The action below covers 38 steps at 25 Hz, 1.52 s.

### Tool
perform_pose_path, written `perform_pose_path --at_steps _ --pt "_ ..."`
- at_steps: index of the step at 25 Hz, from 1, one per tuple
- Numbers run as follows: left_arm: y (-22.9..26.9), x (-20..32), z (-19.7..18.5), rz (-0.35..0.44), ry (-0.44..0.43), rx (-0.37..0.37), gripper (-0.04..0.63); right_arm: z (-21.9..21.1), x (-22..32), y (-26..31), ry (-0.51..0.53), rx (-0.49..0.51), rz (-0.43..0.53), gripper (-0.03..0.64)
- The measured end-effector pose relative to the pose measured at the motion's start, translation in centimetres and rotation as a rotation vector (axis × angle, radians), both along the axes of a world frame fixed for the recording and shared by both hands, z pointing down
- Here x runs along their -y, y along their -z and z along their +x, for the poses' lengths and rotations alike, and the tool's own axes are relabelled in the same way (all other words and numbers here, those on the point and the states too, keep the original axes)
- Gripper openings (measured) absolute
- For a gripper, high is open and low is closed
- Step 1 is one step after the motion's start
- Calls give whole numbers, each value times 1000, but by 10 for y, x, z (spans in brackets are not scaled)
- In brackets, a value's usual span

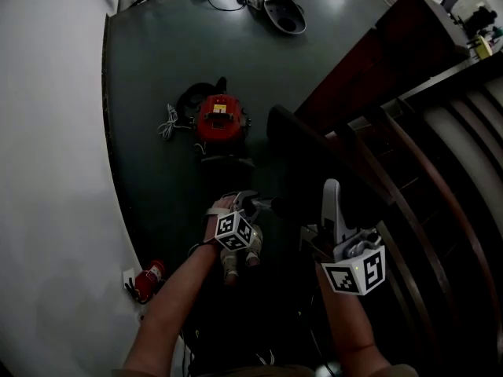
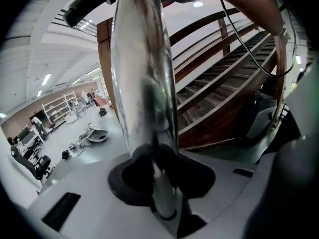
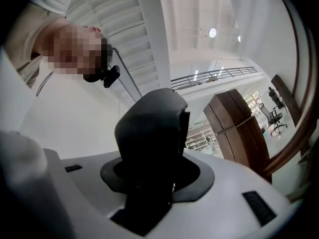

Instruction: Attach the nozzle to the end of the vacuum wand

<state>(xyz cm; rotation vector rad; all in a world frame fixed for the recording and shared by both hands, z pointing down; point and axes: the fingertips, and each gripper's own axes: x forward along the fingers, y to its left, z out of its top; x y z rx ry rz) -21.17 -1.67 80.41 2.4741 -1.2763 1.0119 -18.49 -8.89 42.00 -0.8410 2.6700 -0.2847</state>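
Note:
A shiny chrome vacuum wand fills the left gripper view and runs up and away between the jaws. My left gripper is shut on it. A chunky black nozzle stands up between the jaws in the right gripper view. My right gripper is shut on it. In the head view the left gripper and the right gripper are held side by side over the dark floor. Wand and nozzle are hard to make out there in the dark.
A red vacuum cleaner body with a white cord sits on the dark floor. Another floor head lies at the far end. A wooden staircase rail runs along the right. A small red item lies by the white wall.

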Motion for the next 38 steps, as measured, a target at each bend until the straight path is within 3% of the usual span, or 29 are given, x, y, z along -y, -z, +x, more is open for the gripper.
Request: perform_pose_path --at_steps 12,20,24,31,38 --pt "-1 12 9 -20 -21 6 114 -16 7 -13 -49 -91 112 168" --pt "-4 12 19 -25 -13 -5 114 -1 -2 -16 -77 -111 134 168" --pt "-7 10 21 -35 6 -43 114 -1 -9 -18 -86 -133 185 169" --pt "-7 16 17 -35 45 -79 114 22 -3 -18 -176 -79 103 167" --pt "-7 16 11 -47 59 -88 114 8 1 -20 -129 -139 63 168"
